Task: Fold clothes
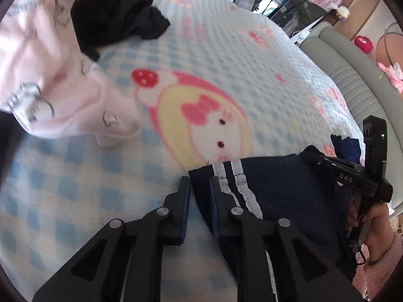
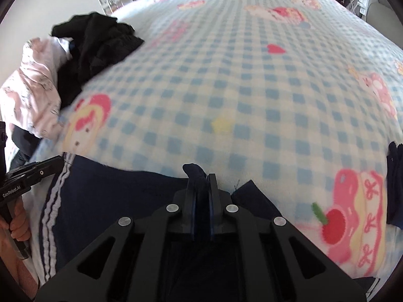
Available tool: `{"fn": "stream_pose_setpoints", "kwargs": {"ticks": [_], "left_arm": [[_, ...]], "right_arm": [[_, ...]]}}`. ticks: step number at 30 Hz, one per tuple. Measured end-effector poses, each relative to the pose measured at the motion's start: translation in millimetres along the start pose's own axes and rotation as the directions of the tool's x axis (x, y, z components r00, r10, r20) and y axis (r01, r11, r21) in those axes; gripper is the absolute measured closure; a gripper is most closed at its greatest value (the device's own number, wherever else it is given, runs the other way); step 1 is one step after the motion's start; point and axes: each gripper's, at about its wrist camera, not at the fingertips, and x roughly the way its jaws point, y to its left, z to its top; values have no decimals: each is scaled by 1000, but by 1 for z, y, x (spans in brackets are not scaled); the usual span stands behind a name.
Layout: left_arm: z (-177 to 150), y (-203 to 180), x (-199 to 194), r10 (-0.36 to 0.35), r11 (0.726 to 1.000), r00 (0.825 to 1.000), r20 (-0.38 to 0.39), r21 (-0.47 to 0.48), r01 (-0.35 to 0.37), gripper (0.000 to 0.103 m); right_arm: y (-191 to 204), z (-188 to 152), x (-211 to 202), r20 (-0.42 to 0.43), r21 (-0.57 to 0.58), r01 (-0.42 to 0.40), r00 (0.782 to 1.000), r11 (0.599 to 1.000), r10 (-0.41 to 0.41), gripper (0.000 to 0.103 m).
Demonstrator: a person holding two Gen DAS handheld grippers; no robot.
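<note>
A navy garment with white side stripes (image 1: 274, 183) lies on the checked blanket at the near edge; it also shows in the right wrist view (image 2: 113, 193). My left gripper (image 1: 200, 185) is partly open, its jaws astride the garment's striped corner edge. My right gripper (image 2: 201, 178) is shut on a fold of the navy garment, a tuft of cloth sticking up between the fingers. The right gripper's body shows in the left wrist view (image 1: 347, 176); the left one's shows in the right wrist view (image 2: 30, 173).
A pink printed garment (image 1: 50, 75) and a black garment (image 1: 118, 17) lie heaped at the far left of the blue checked blanket (image 2: 226, 88). Another dark cloth (image 2: 395, 181) sits at the right edge. A grey padded headboard (image 1: 352, 75) borders the bed.
</note>
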Motion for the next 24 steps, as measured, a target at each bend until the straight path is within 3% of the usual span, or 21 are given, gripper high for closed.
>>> {"fn": "stream_pose_setpoints", "kwargs": {"ticks": [2, 4, 8, 11, 15, 19, 24], "left_arm": [[0, -3, -16, -20, 1000, 999, 47, -14, 21, 81], [-4, -9, -39, -63, 998, 993, 98, -11, 64, 66], [-27, -26, -70, -109, 993, 989, 100, -35, 113, 66], [-59, -42, -84, -125, 988, 989, 75, -82, 131, 66], [-117, -45, -85, -154, 959, 988, -2, -239, 149, 59], [-162, -45, -81, -165, 943, 984, -67, -302, 138, 57], [-178, -43, -75, -312, 897, 947, -72, -350, 269, 48]], "right_arm": [[1, -11, -13, 11, 20, -11, 1000, 1000, 11, 91], [3, -28, -37, 32, 35, -27, 999, 999, 26, 78], [6, -61, -84, 75, 62, -59, 996, 996, 55, 78], [8, -86, -120, 108, 81, -84, 991, 993, 75, 77], [11, -120, -165, 148, 106, -115, 984, 988, 99, 65], [5, -189, -171, 99, 178, -80, 993, 981, 64, 64], [-29, -248, -182, 92, 338, -66, 995, 939, 37, 64]]}}
